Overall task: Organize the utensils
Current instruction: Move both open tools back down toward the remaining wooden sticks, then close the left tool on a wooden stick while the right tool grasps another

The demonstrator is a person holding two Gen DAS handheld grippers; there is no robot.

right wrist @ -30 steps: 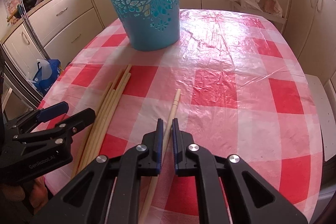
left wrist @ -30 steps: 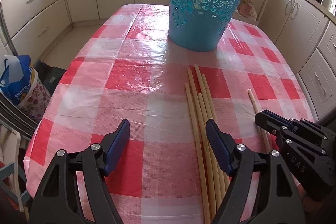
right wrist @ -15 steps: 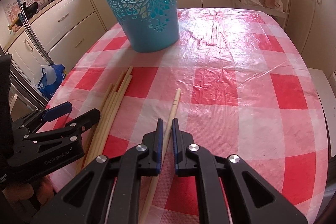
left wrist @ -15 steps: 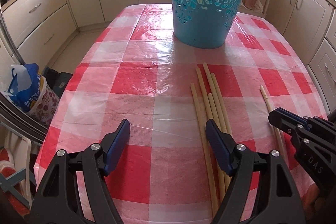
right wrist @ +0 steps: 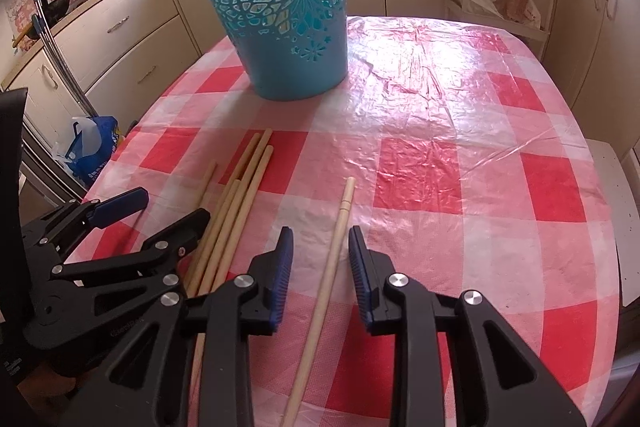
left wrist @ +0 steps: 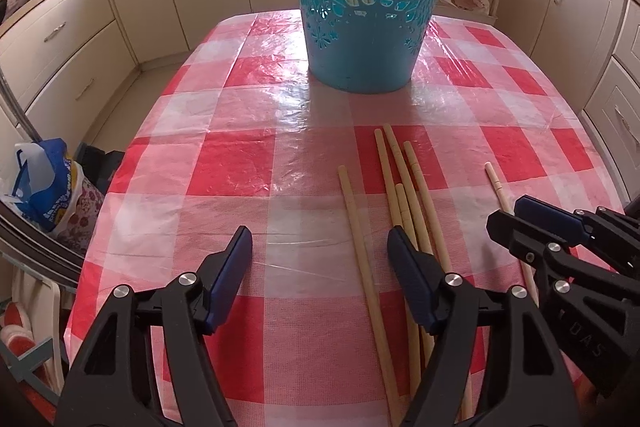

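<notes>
**Right tongs parted around single stick; left tongs wide over bare cloth**

Right wrist view: the right tongs (right wrist: 320, 259) sit at lower centre of the frame. Their jaws have just been opening, and a gap shows on each side of the single stick (right wrist: 334, 251) that lies between them; the pads do not press on it. The stick lies flat on the checked cloth of the surface (right wrist: 460, 187), its far end pointing toward the top of the frame.

Left of it, a bundle of sticks (right wrist: 240, 203) lies close together, angled toward the blue basket (right wrist: 280, 7). The basket stands upright at upper centre, well apart from the stick ends.

Left wrist view: the left tongs (left wrist: 320, 255) stand wide open at lower centre, though the jaws have just closed slightly. Only cloth lies between the pads. The bundle of sticks (left wrist: 400, 187) lies mostly at and beyond the right-hand pad; one stick runs just inside it. Whether the pad touches them I cannot tell. The right tongs (left wrist: 516, 215) enter at the right edge over the single stick (left wrist: 494, 179).
</notes>
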